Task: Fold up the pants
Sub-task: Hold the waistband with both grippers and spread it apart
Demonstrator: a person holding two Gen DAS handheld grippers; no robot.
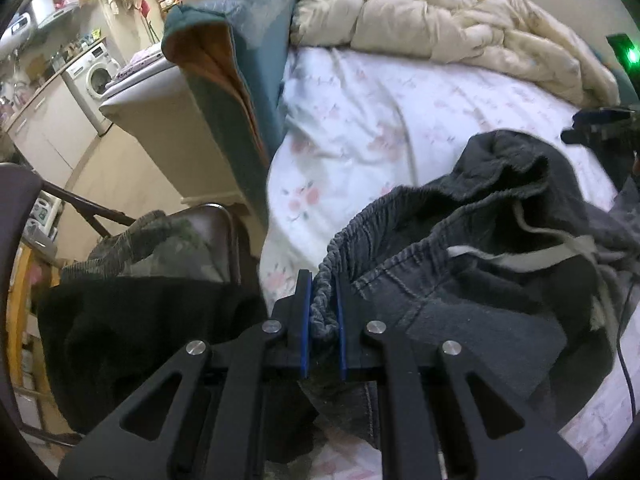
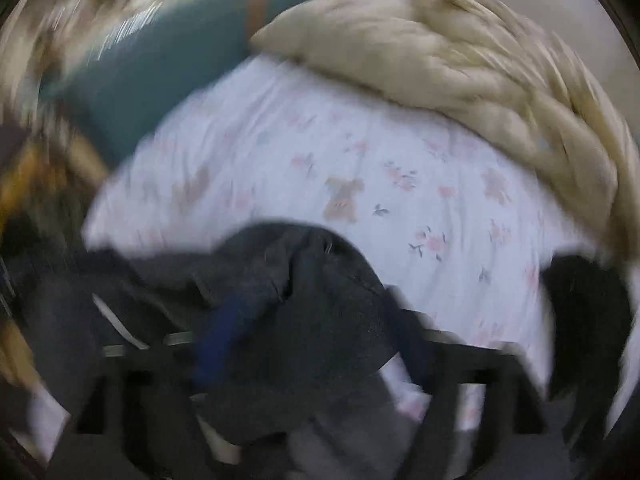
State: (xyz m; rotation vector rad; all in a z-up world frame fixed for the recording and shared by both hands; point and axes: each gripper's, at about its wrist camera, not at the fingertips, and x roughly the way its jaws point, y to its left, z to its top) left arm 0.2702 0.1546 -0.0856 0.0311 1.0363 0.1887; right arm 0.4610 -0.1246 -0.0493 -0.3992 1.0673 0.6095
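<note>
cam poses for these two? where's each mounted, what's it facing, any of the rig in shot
Left wrist: on the left gripper, facing along its fingers over the bed; fingers pinch the pants waistband.
Right wrist: on the right gripper, blurred, facing over the bed; pants drape over its fingers.
Shared: pants, bed, duvet.

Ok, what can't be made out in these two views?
- Right wrist view: motion blur smears everything; whether the right gripper is shut on the pants cannot be told.
- Left wrist view: the pants' legs are cut off by the lower edge and hidden behind the left gripper.
- Left wrist view: items on the far shelves are too small.
</note>
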